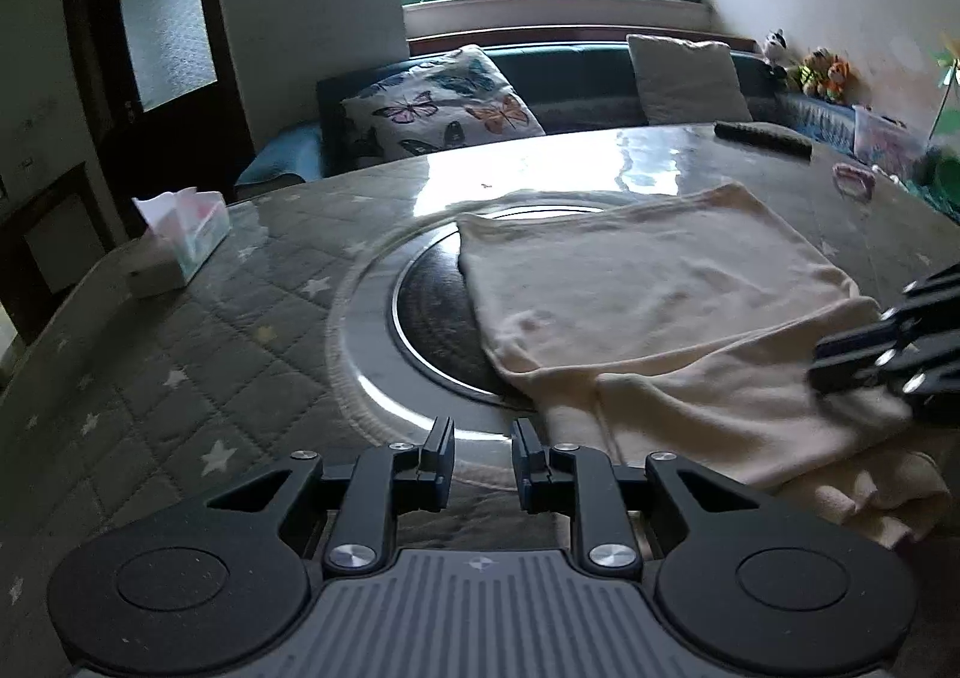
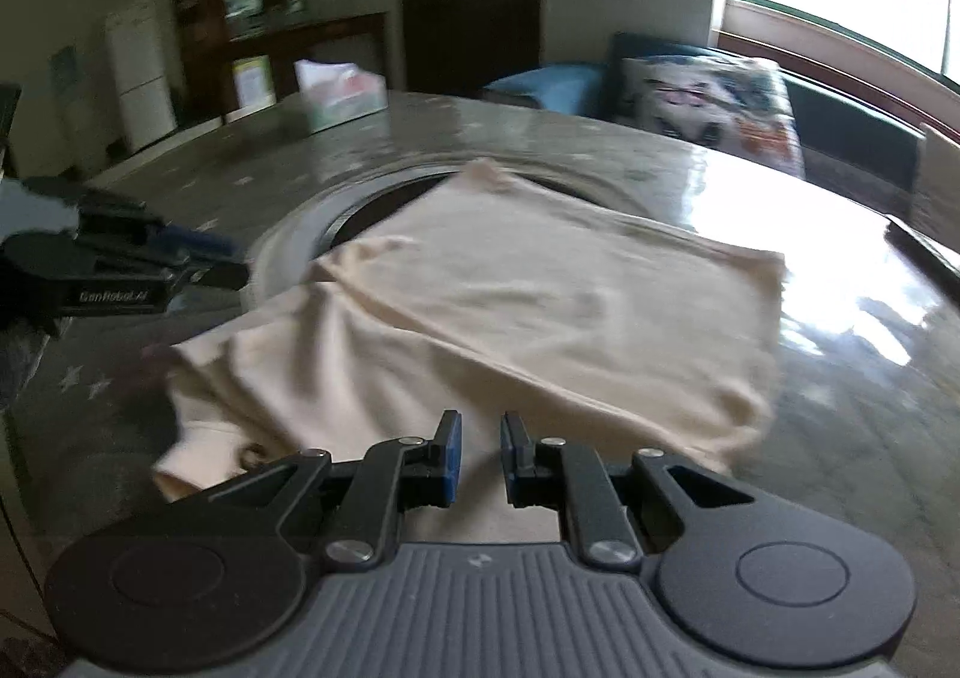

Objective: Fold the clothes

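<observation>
A cream knitted garment (image 1: 654, 312) lies partly folded at centre frame on the grey star-quilted desk (image 1: 180, 366) — one edge over a round recessed hotplate (image 1: 432, 318). A white tissue box (image 1: 180, 243) at left holds tissues. Left claw (image 1: 483, 453) and right claw (image 2: 480, 450) — both released, empty.

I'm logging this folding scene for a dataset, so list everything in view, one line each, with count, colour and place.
garment: one, cream, partly folded, mid-table over the dark round inset
table: one, grey quilted star cover under a glossy sheet
round inset: one, dark, table centre
tissue box: one, white and teal, table's far left
remote control: one, black, far table edge
butterfly cushion: one, white, on sofa
plain cushion: one, pale, on sofa
soft toys: several, sofa's right end
left tool: black, open, beside the garment
right tool: black, open, over garment edge
</observation>
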`<state>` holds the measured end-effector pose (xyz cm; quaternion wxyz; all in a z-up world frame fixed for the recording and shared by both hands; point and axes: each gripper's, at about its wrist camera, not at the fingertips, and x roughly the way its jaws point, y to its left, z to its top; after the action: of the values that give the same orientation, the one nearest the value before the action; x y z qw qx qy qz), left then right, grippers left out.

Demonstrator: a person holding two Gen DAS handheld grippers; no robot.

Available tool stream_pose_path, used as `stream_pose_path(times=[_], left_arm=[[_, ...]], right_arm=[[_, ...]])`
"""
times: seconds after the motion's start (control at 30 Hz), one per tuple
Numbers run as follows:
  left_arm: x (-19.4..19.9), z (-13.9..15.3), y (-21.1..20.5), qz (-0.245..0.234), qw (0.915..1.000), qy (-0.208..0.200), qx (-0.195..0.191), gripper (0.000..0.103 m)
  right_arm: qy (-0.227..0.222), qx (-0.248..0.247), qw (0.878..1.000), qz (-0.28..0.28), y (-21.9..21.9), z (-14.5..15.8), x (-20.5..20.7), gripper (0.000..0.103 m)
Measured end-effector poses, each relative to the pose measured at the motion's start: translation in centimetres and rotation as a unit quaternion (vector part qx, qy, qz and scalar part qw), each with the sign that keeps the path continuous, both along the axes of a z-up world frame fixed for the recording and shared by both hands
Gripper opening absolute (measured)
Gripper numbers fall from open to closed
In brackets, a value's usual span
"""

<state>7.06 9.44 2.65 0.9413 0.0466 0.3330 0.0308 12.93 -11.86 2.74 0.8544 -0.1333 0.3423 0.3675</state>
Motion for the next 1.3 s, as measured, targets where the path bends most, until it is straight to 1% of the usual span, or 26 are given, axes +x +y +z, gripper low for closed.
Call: stream_pose_path(times=[0.03,0.1,0.2,0.33,0.47,0.6,0.8,0.87,0.9,1.0,1.03,1.13,1.3], left_arm=[[-0.3,0.2,0.2,0.000,1.0000,-0.002,-0.003,0.030],[-0.8,0.5,0.6,-0.002,0.9999,-0.006,-0.010,0.032],[-1.5,0.7,0.7,-0.015,0.9995,-0.008,-0.025,0.032],[-2.3,0.7,0.1,-0.046,0.9981,-0.007,-0.040,0.032],[-2.7,0.4,-0.7,-0.071,0.9961,-0.001,-0.053,0.032],[-2.7,-0.2,-1.3,-0.089,0.9936,0.010,-0.070,0.032],[-2.6,-0.5,-1.8,-0.101,0.9922,0.013,-0.072,0.031],[-2.5,-0.6,-1.9,-0.104,0.9919,0.010,-0.072,0.024],[-2.4,-0.6,-2.0,-0.105,0.9917,0.010,-0.073,0.016],[-2.4,-0.7,-2.2,-0.109,0.9913,0.004,-0.073,0.004],[-2.5,-0.6,-2.4,-0.111,0.9914,0.000,-0.070,0.002],[-3.0,-0.1,-2.3,-0.106,0.9923,-0.012,-0.064,0.001],[-3.3,0.1,-1.4,-0.091,0.9938,-0.012,-0.063,0.000]], right_arm=[[0.000,-0.001,1.000,0.008,0.8,-0.2,-0.2,0.013],[-0.002,-0.002,1.000,0.026,2.5,-0.4,-0.6,0.013],[-0.004,0.001,0.999,0.054,4.6,-0.4,-1.2,0.013],[-0.002,0.004,0.997,0.079,6.3,-0.3,-1.6,0.013],[-0.001,0.011,0.998,0.064,6.2,-0.1,-0.9,0.013],[0.004,0.019,0.998,0.068,6.3,0.0,-0.6,0.014],[0.012,0.032,0.997,0.072,6.5,0.1,-0.2,0.014],[0.010,0.033,0.998,0.060,6.4,0.1,0.2,0.014],[0.007,0.029,0.998,0.054,6.5,0.1,0.3,0.014],[0.006,0.023,0.998,0.052,6.6,-0.1,0.5,0.014],[0.005,0.022,0.998,0.055,6.7,-0.1,0.4,0.014],[0.004,0.022,0.998,0.057,6.6,-0.1,0.3,0.014],[0.000,0.021,0.999,0.047,6.5,-0.2,0.5,0.014]])
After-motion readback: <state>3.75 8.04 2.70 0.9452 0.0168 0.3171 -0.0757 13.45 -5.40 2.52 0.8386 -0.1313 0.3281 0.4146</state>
